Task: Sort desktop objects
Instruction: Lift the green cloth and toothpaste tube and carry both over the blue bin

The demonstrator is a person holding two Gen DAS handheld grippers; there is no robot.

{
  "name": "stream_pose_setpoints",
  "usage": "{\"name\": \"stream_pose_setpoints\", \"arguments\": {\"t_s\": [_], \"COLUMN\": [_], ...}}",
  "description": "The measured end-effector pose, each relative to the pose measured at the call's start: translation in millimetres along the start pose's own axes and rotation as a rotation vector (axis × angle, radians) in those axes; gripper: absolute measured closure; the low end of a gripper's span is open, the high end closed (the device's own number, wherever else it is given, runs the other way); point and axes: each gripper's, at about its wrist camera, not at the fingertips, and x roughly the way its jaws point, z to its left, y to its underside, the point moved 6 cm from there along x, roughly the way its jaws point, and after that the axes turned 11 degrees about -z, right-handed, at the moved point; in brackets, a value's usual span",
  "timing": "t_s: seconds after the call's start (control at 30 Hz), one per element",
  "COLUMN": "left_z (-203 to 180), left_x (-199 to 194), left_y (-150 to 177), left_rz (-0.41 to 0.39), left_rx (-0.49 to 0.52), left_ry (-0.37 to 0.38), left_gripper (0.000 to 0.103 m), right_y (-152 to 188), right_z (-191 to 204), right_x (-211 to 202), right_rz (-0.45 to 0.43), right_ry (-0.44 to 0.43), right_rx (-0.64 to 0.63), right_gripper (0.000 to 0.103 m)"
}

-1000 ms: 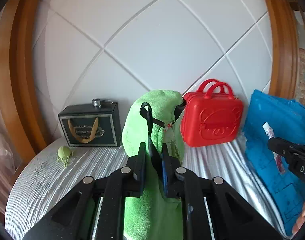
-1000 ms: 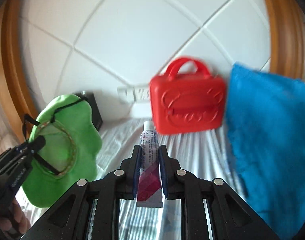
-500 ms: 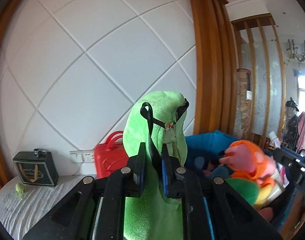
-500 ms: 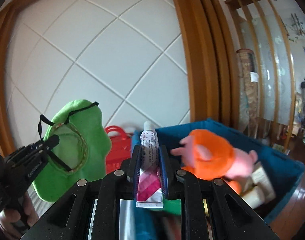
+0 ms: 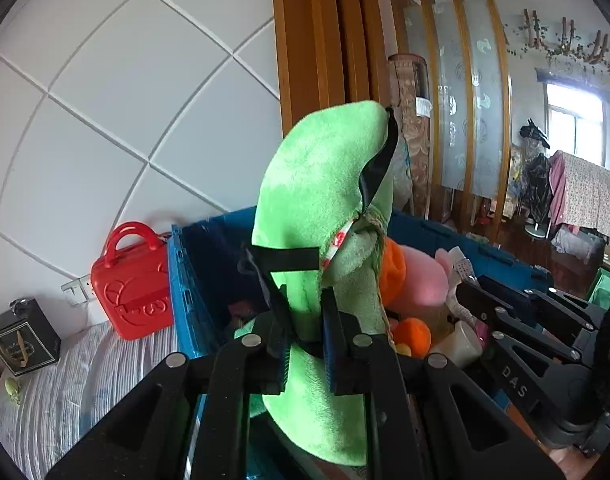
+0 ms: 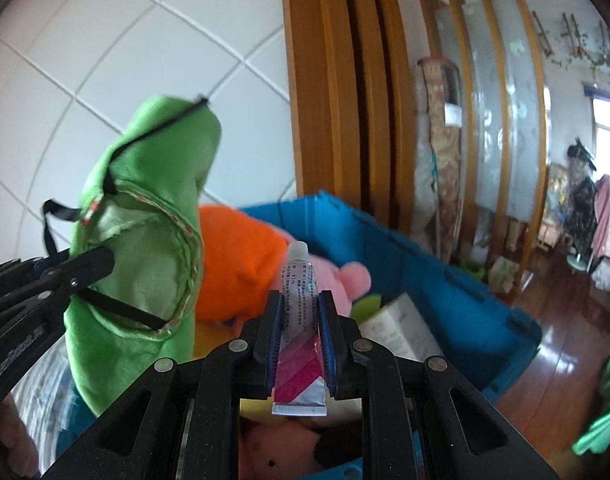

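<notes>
My left gripper (image 5: 305, 320) is shut on a green plush eye mask (image 5: 329, 184) with black straps and holds it upright over the blue storage bin (image 5: 193, 264). The mask also shows in the right wrist view (image 6: 145, 240), with the left gripper (image 6: 101, 264) clamped on it. My right gripper (image 6: 299, 312) is shut on a small pink and white tube (image 6: 299, 312), held above the bin (image 6: 425, 264). The bin holds an orange and pink plush toy (image 6: 245, 264), a white box (image 6: 401, 328) and other soft toys.
A red toy suitcase (image 5: 133, 284) stands against the white tiled wall left of the bin. A dark box (image 5: 23, 336) and a small green figure (image 5: 11, 386) sit on the striped cloth. A wooden frame (image 5: 317, 40) rises behind the bin.
Both grippers have swung right from over the table to above the blue bin, still holding the eye mask and the tube. The mask has turned more side-on.
</notes>
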Motion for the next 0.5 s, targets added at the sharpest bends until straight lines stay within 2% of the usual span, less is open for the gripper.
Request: {"name": "stream_pose_setpoints", "arguments": {"t_s": [0.07, 0.13, 0.2, 0.23, 0.27, 0.3, 0.33, 0.37, 0.5], "left_z": [-3, -3, 6, 5, 5, 5, 3, 2, 6], "left_x": [0, -2, -6, -9, -12, -16, -19, -22, -36], "left_y": [5, 6, 7, 8, 7, 8, 10, 12, 24], "left_rz": [0.005, 0.014, 0.02, 0.011, 0.0, -0.009, -0.01, -0.009, 0.005], "left_rx": [0.003, -0.003, -0.006, -0.003, 0.004, 0.015, 0.025, 0.031, 0.021], "left_ry": [-0.011, -0.015, -0.017, -0.022, -0.026, -0.028, -0.028, -0.024, -0.013], "left_gripper": [0.087, 0.076, 0.038, 0.03, 0.022, 0.022, 0.022, 0.022, 0.022], "right_y": [10, 17, 23, 25, 26, 25, 25, 24, 21], "right_z": [-5, -8, -9, -10, -10, -10, -10, -9, -13], "right_x": [14, 19, 21, 20, 18, 16, 13, 7, -2], "right_rz": [0.056, 0.084, 0.1, 0.101, 0.1, 0.095, 0.084, 0.073, 0.045], "right_ry": [-0.003, -0.007, -0.012, -0.013, -0.017, -0.013, -0.003, -0.004, 0.005], "right_rx": [0.002, 0.007, 0.007, 0.009, 0.011, 0.009, 0.004, 0.0, -0.014], "right_gripper": [0.085, 0.085, 0.082, 0.073, 0.054, 0.044, 0.028, 0.019, 0.002]}}
